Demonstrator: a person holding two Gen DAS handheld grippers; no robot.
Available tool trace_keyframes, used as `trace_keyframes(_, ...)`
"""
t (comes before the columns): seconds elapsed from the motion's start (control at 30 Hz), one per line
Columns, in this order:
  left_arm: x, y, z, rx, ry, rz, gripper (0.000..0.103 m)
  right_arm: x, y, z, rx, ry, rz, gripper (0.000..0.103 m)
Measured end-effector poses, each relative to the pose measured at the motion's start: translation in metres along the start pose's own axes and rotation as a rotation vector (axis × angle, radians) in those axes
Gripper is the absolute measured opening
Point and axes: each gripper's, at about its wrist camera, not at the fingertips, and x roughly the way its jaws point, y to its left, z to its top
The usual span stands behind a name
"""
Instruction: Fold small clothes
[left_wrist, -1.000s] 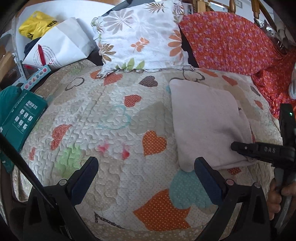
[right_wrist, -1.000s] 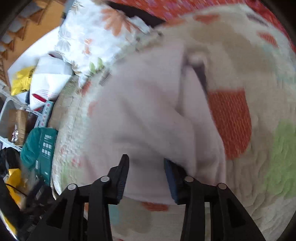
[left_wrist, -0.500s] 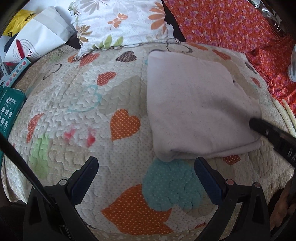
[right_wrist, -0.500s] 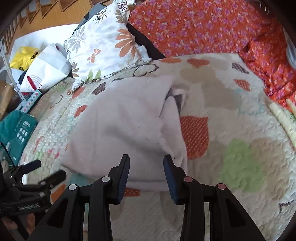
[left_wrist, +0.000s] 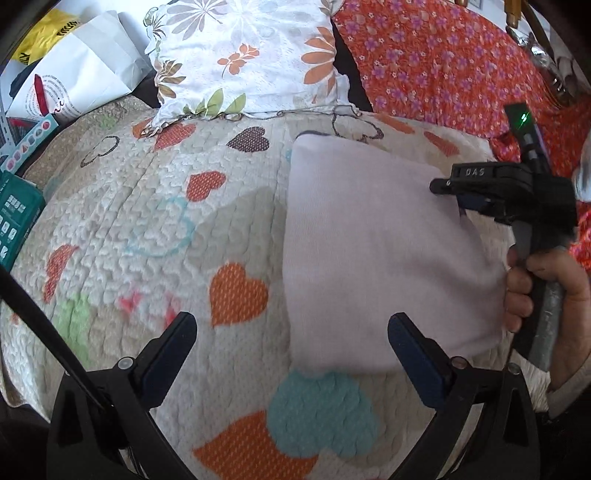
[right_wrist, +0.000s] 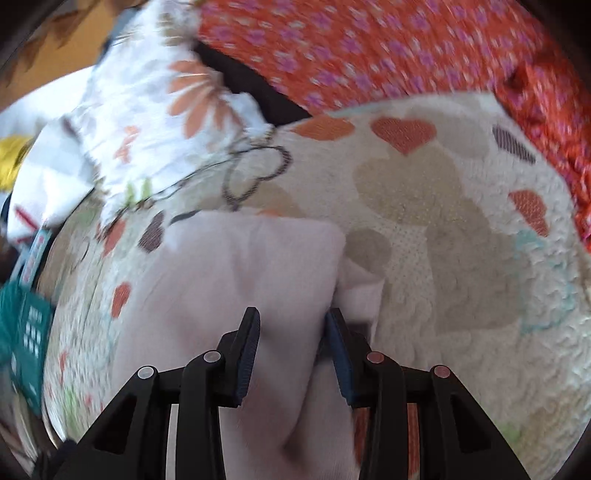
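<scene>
A pale pink folded garment (left_wrist: 373, 251) lies on the heart-patterned quilt (left_wrist: 166, 229), right of centre in the left wrist view. My left gripper (left_wrist: 291, 343) is open and empty, just in front of the garment's near edge. My right gripper (right_wrist: 291, 339) stands over the garment's right side, its jaws narrowly apart with a ridge of the pink cloth (right_wrist: 258, 266) between them. It also shows in the left wrist view (left_wrist: 447, 188), held by a hand at the garment's right edge. Whether the pads press the cloth is unclear.
A floral pillow (left_wrist: 251, 55) and an orange flowered cover (left_wrist: 436, 62) lie at the far side of the bed. A white paper bag (left_wrist: 74, 85), a yellow bag (left_wrist: 40, 40) and a teal box (left_wrist: 14, 218) sit at the left edge.
My right gripper moved from the garment's near edge onto its right side, and the pink cloth now lies between its jaws. My left gripper drew back slightly and stays open.
</scene>
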Motion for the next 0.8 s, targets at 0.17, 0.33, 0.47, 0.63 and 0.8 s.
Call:
trace_keyframes(0.17,0.02,-0.013,0.017,0.035,-0.002,-0.005,0.103,0.027,-0.008,0.017,0.029,0.074,0.054,0.016)
trace_keyframes(0.33,0.052,-0.023,0.018,0.067,0.058,-0.008,0.103,0.02,-0.001,0.037,-0.027,0.049,0.041,0.012)
trace_keyframes(0.47,0.064,-0.017,0.01,0.001,0.097,-0.045,0.103,0.039,0.003,0.049,-0.063,0.067,-0.047,0.008)
trace_keyframes(0.63,0.071,-0.01,0.011,-0.047,0.137,-0.086,0.103,0.056,-0.002,0.051,-0.067,0.089,-0.083,0.008)
trace_keyframes(0.8,0.069,-0.01,0.01,-0.05,0.149,-0.093,0.103,0.022,-0.004,0.045,-0.096,0.06,-0.099,0.014)
